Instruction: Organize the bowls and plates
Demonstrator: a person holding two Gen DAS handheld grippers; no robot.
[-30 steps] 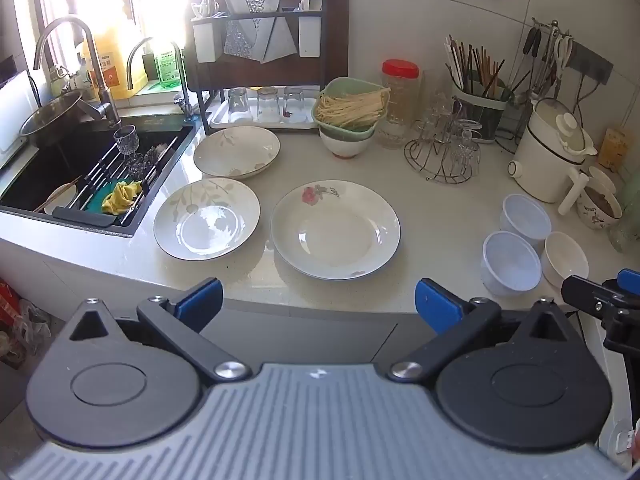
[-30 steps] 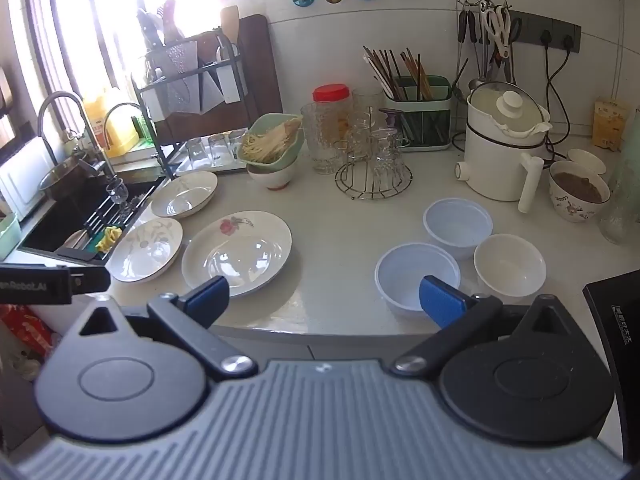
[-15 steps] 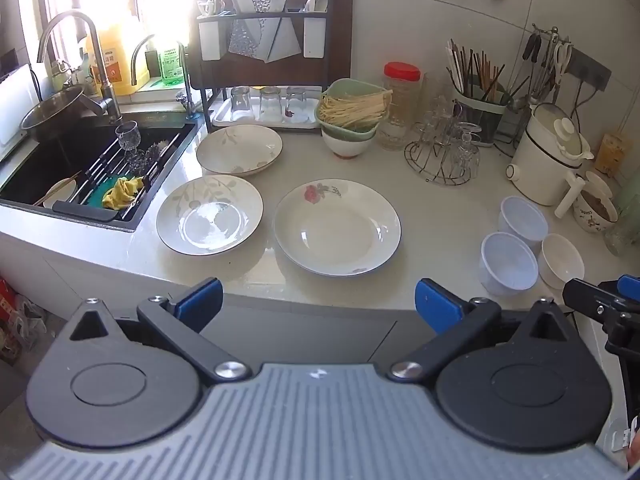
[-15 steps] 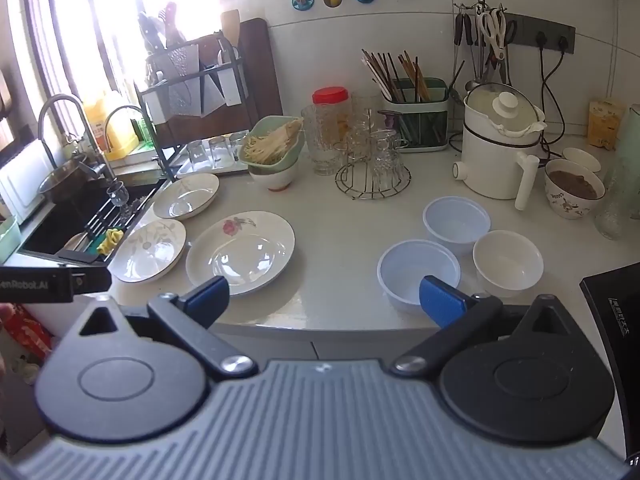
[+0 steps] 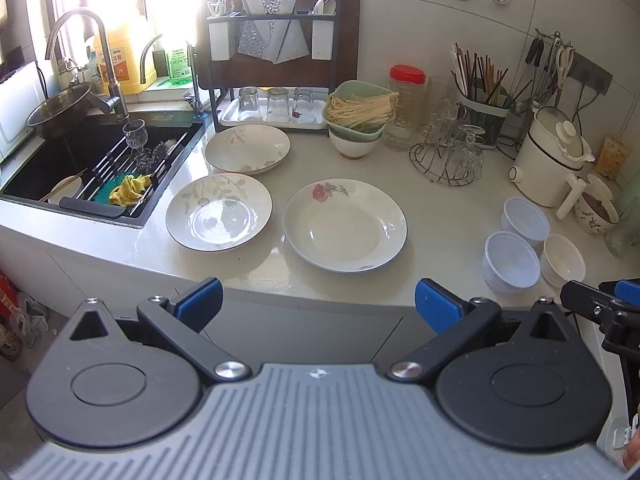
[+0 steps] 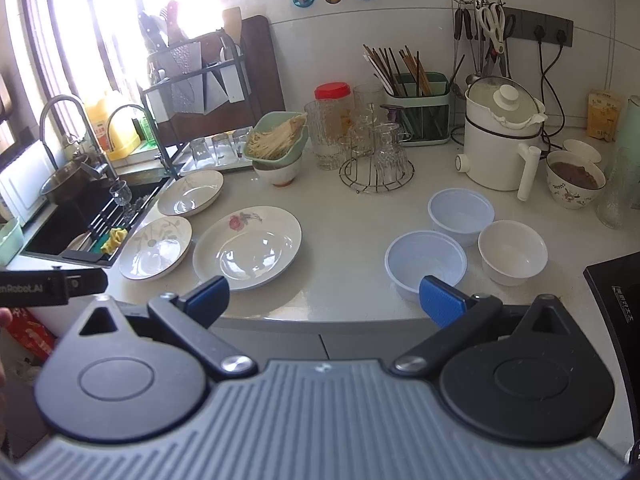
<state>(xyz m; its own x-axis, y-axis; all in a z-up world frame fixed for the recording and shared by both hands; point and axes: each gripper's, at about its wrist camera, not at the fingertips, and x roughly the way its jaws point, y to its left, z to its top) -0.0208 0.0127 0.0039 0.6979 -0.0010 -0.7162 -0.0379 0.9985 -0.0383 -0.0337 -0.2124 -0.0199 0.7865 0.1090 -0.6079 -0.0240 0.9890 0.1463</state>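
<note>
Three shallow plates lie on the white counter: a rose-patterned plate [image 5: 345, 225] [image 6: 248, 246], a leaf-patterned plate [image 5: 219, 211] [image 6: 156, 247] to its left, and a second leaf-patterned plate [image 5: 247, 149] [image 6: 191, 192] behind. To the right stand two translucent plastic bowls [image 5: 511, 262] [image 6: 426, 262], [image 5: 525, 216] [image 6: 461, 210] and a white ceramic bowl [image 5: 563, 259] [image 6: 512, 251]. My left gripper [image 5: 318, 306] hangs open before the counter edge, below the rose plate. My right gripper [image 6: 323, 300] is open too, near the front plastic bowl. Both hold nothing.
A black sink [image 5: 80, 160] with a rack, glass and cloth lies at the left. A green colander of noodles [image 5: 360, 110], a red-lidded jar [image 5: 406, 100], a wire glass rack [image 5: 450, 156], a white kettle [image 5: 550, 160] and a chopstick holder [image 5: 482, 108] line the back. A dark cooktop [image 6: 618, 300] sits at the right.
Both grippers have drifted slightly upward and back, so the counter sits a little lower in view. Nothing on the counter has moved.
</note>
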